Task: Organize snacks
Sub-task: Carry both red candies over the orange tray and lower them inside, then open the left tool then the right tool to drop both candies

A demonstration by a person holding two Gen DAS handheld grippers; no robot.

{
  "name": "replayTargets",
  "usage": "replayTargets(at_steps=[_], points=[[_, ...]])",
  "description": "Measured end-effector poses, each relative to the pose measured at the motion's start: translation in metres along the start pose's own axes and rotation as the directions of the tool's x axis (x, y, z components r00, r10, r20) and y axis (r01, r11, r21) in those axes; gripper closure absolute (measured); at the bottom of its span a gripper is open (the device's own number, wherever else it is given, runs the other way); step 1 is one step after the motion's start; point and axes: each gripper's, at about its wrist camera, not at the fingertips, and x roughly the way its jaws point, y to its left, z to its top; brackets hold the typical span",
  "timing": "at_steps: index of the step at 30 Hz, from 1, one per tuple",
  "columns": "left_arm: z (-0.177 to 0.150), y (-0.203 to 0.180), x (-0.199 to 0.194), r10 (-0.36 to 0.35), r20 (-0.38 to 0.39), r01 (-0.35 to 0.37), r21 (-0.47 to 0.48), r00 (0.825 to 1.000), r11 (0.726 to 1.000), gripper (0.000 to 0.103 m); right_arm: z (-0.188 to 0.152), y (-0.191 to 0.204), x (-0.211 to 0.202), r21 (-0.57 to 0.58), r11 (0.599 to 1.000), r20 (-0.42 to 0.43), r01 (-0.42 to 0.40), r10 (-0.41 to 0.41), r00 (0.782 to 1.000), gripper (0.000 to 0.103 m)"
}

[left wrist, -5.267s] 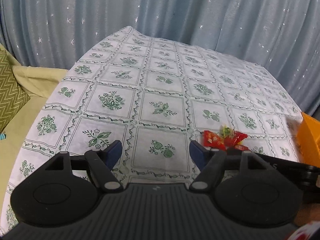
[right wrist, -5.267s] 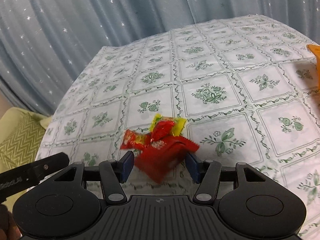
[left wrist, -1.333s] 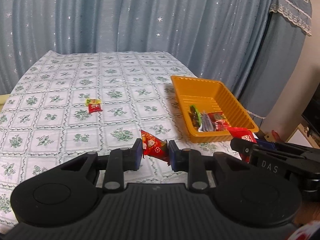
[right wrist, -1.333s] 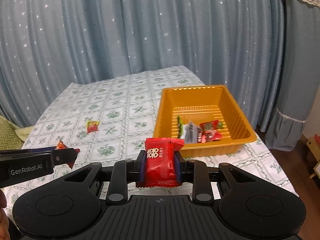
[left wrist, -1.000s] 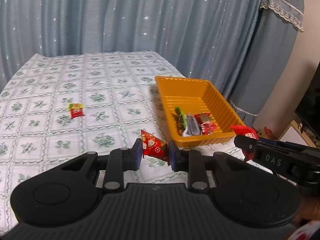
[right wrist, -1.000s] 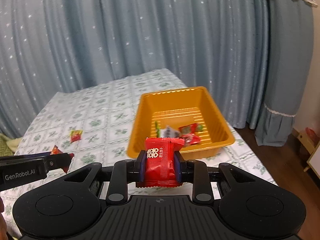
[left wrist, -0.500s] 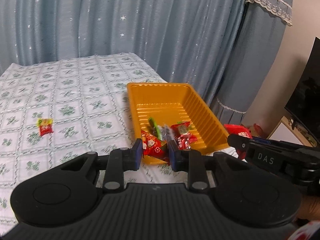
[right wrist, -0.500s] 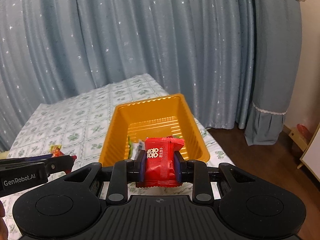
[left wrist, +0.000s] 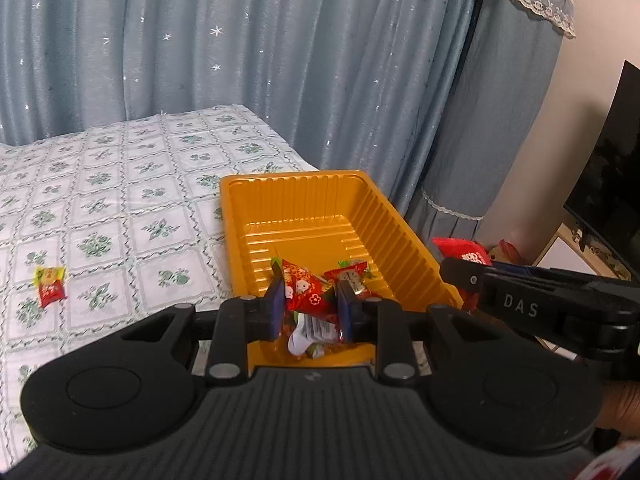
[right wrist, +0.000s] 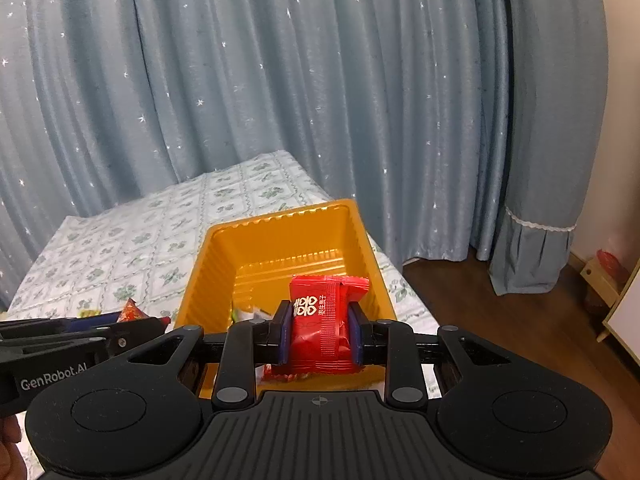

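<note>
My left gripper (left wrist: 308, 304) is shut on a red triangular snack packet (left wrist: 306, 292) and holds it over the near end of the orange tray (left wrist: 400, 232). My right gripper (right wrist: 320, 330) is shut on a red rectangular snack packet (right wrist: 322, 320) and holds it above the near edge of the same tray (right wrist: 212, 264). Several wrapped snacks (left wrist: 352, 276) lie in the tray's near end. In the left wrist view the right gripper (left wrist: 460, 264) shows beside the tray's right side. In the right wrist view the left gripper (right wrist: 136, 318) shows at the tray's left.
A small red and yellow snack (left wrist: 50, 284) lies on the floral tablecloth (left wrist: 120, 208) to the left of the tray. Blue star curtains (left wrist: 240, 60) hang behind the table. The table's right edge drops to a wooden floor (right wrist: 500, 320).
Both grippers have moved forward and right with their packets, from the middle of the table to over the tray's near end. The tray now fills the middle of both views.
</note>
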Motion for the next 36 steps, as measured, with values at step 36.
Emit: replayTargets(at_steps=[36], points=[[0.016,0.014,0.086,-0.014,-0.042,0.016,0.044,0.999,0.999,0.061,0.013,-0.011,0.076,-0.01,1.0,-0.073,0.008,-0.009,0.997,0.074]])
